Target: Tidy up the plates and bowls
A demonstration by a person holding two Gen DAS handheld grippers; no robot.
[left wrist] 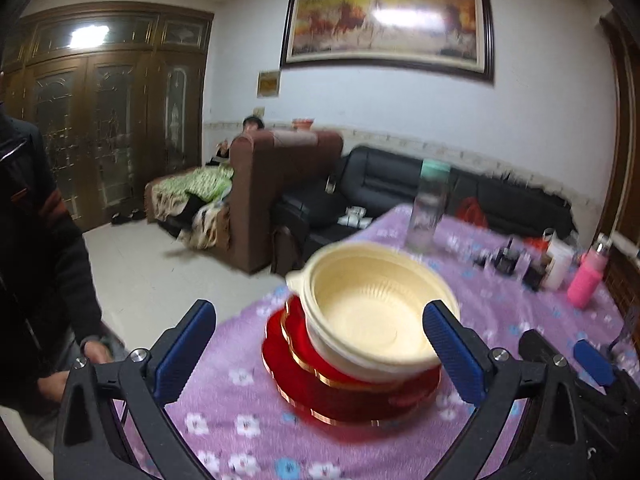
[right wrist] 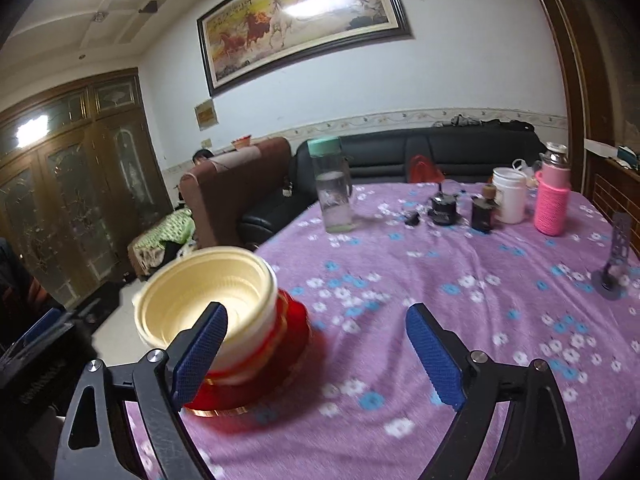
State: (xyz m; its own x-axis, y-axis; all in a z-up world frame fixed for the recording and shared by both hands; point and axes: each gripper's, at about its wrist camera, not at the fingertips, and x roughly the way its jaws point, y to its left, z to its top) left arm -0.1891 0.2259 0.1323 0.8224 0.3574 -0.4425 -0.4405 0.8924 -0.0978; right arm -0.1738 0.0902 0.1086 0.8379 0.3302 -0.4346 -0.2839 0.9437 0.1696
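Scene: We stand at a surface (right wrist: 440,280) draped in a purple cloth printed with white and blue flowers, a living room behind it.
Stack: Cream plastic bowls (left wrist: 372,312), nested together, sit on top of red plates with gold rims (left wrist: 360,396), near the surface's left edge; the whole pile is blurred in both views.
Left gripper (left wrist: 320,344): Our jaws stand wide apart, blue pads either side of the stack in the picture, touching nothing and holding nothing.
Right gripper (right wrist: 320,356): Also spread wide and empty; in its own view the stack lies to the left, partly behind the left pad, with bare cloth between the jaws.
Step in hand: We judge the piling to be done, or close to it, with both grippers clear of the stack. We cannot tell whether any dish is left outside the frames.
Next move: If more remains, it calls for finding that piece and adding it squarely, since the bowls ride high on the plates and sit close to the edge. A nudge could tip them.
Bystanders: A clear bottle with a green cap (right wrist: 332,188), a pink sleeved flask (right wrist: 552,204), a white tub (right wrist: 508,196) and small dark jars (right wrist: 460,210) stand well apart at the far side.
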